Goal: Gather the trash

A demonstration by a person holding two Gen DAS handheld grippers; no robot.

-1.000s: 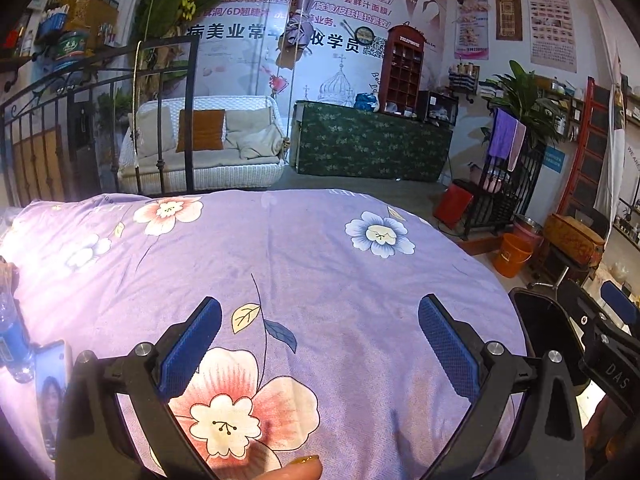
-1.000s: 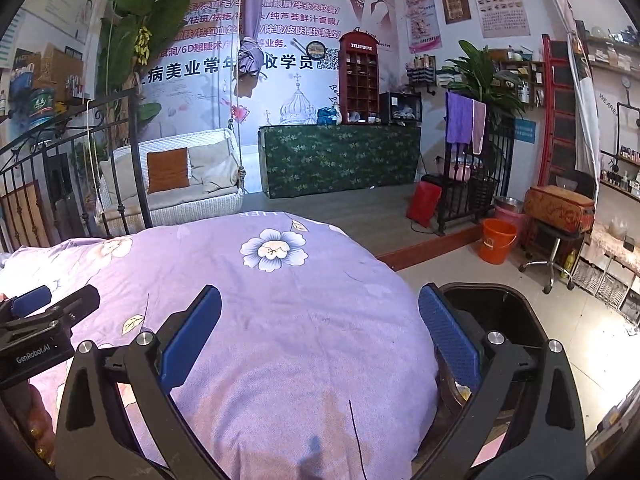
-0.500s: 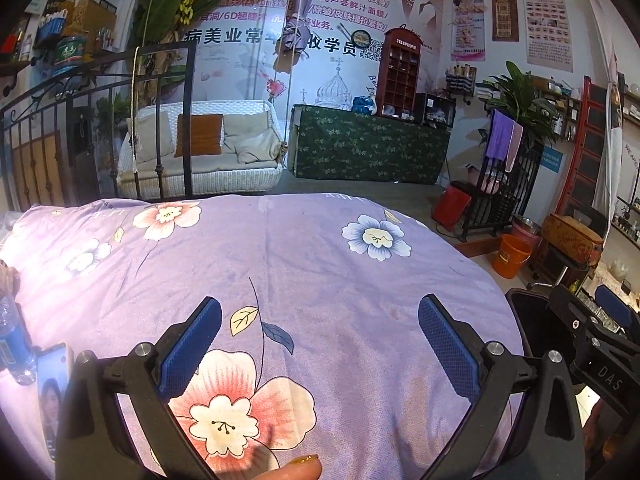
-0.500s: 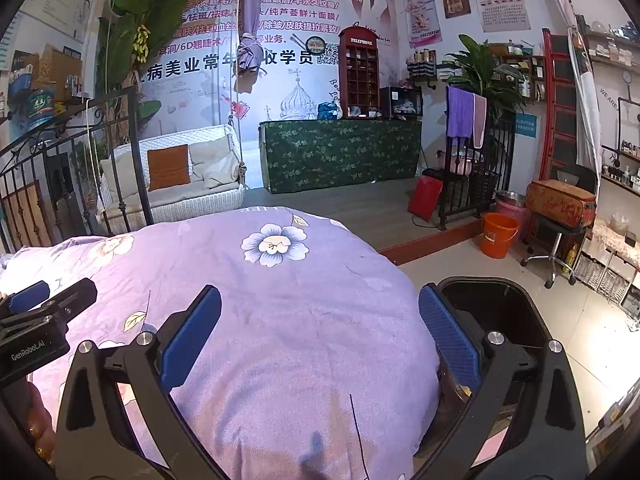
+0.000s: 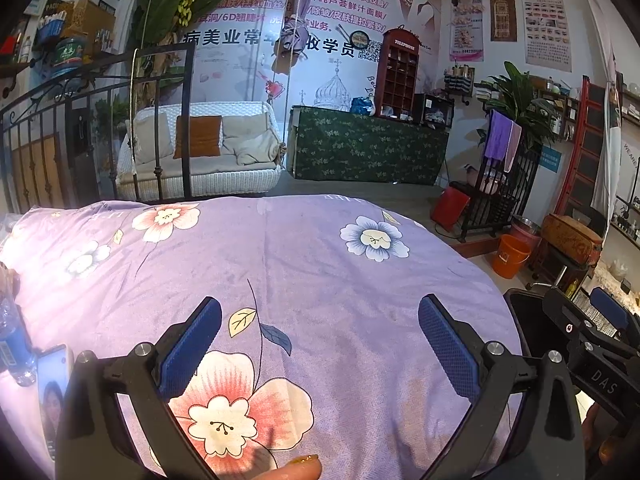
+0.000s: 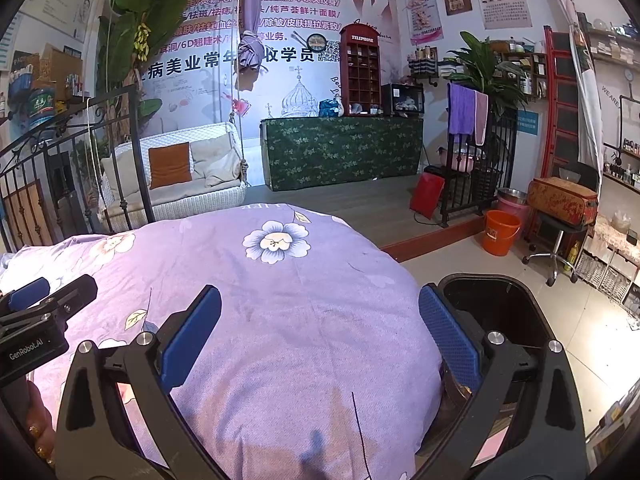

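While wide: 2 tools point(image 5: 320, 344), 1 bin point(image 6: 500, 308).

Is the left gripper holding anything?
No, the left gripper is open, with only the purple bedspread between its fingers.

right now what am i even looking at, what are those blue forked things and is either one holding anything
These are two handheld tools, not a robot: a person carries a two-finger gripper in each hand, each with a camera looking along its fingers. One picture is from the left gripper, the other from the right gripper. The blue pads are their fingers, spread wide with nothing between them. Both hang over a bed with a purple flowered cover. At its left edge lie a blue-labelled bottle and a phone. A black bin stands past the bed's right side.
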